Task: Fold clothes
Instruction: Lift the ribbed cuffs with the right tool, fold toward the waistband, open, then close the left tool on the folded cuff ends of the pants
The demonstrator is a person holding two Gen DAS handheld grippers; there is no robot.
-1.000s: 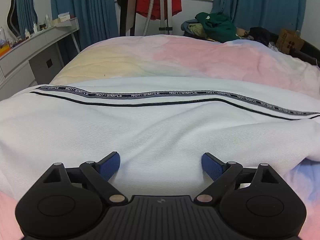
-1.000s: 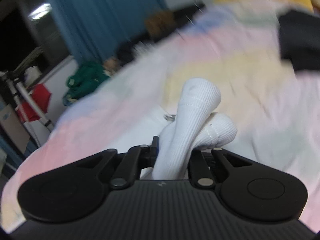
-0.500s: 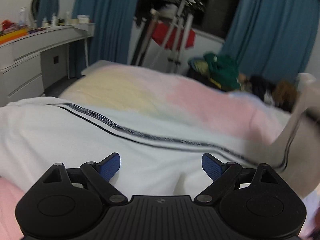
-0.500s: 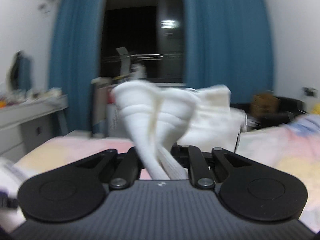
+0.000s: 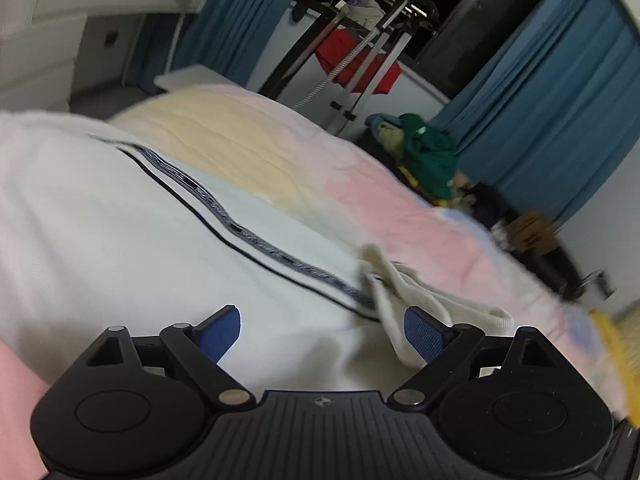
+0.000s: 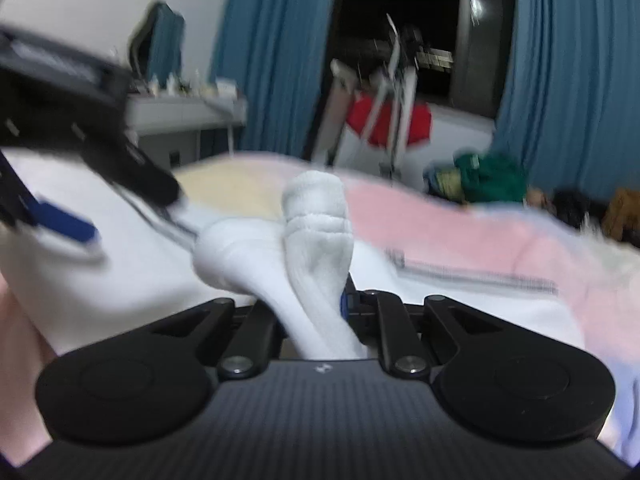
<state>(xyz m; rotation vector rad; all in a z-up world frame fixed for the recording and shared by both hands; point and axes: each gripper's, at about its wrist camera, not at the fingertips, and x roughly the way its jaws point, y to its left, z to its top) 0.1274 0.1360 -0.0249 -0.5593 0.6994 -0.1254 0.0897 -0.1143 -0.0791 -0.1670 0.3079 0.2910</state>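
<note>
Two socks (image 6: 316,248) are clenched in the right gripper (image 6: 320,300); the left gripper (image 5: 322,334), released, should pinch their free ends squarely.

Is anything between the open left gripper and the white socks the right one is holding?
Nothing visible blocks it. The left gripper stands open above the white garment, and the socks clamped in the right gripper already hang beside its right finger.

dim indoor light, dark window (image 6: 404,20) behind the blue curtains (image 6: 276,52). fisheye bending curves both views at the edges. the right wrist view is smeared by motion blur; the left wrist view is softer toward its right side, bedspread (image 5: 400,208) hazy.
</note>
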